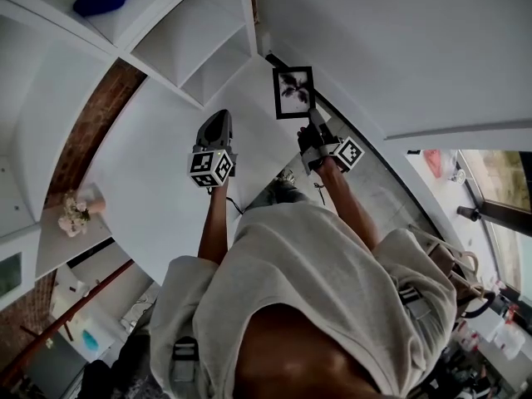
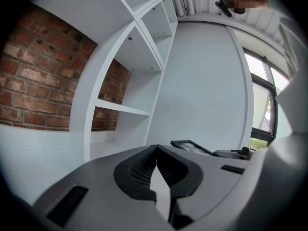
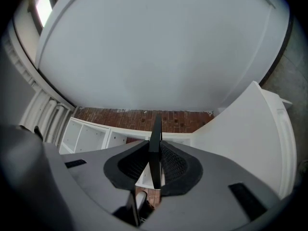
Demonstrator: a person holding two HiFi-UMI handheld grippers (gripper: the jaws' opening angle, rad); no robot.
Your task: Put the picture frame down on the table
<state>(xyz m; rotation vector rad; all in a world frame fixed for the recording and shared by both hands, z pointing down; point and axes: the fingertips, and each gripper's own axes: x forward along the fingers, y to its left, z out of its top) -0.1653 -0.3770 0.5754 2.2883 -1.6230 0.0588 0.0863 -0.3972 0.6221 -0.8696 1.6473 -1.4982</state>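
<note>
The right hand-held gripper [image 1: 312, 126] pinched the picture frame [image 1: 293, 92] by its near edge; in the right gripper view the thin black edge [image 3: 155, 146] stood straight between the two pads, which pressed on it from either side. That grip at the rim left the printed face clear and turned upward, so the frame could probably be lowered flat without the jaws getting under it. The frame hung over the far right part of the white bench [image 1: 150, 189], close to the bench's right edge; whether it was touching the surface could not be told. The left hand-held gripper [image 1: 218, 118] held nothing, its jaws pressed together at the tips [image 2: 155, 150], and it sat over the middle of the bench, apart from the frame.

The right edge looked like the one hazard; a frame set down there might overhang. The shelves [image 1: 191, 40] closed off the far edge; bare bench lay open toward the left edge and the brick wall [image 1: 96, 115], so shifting leftward seemed the safer choice.
</note>
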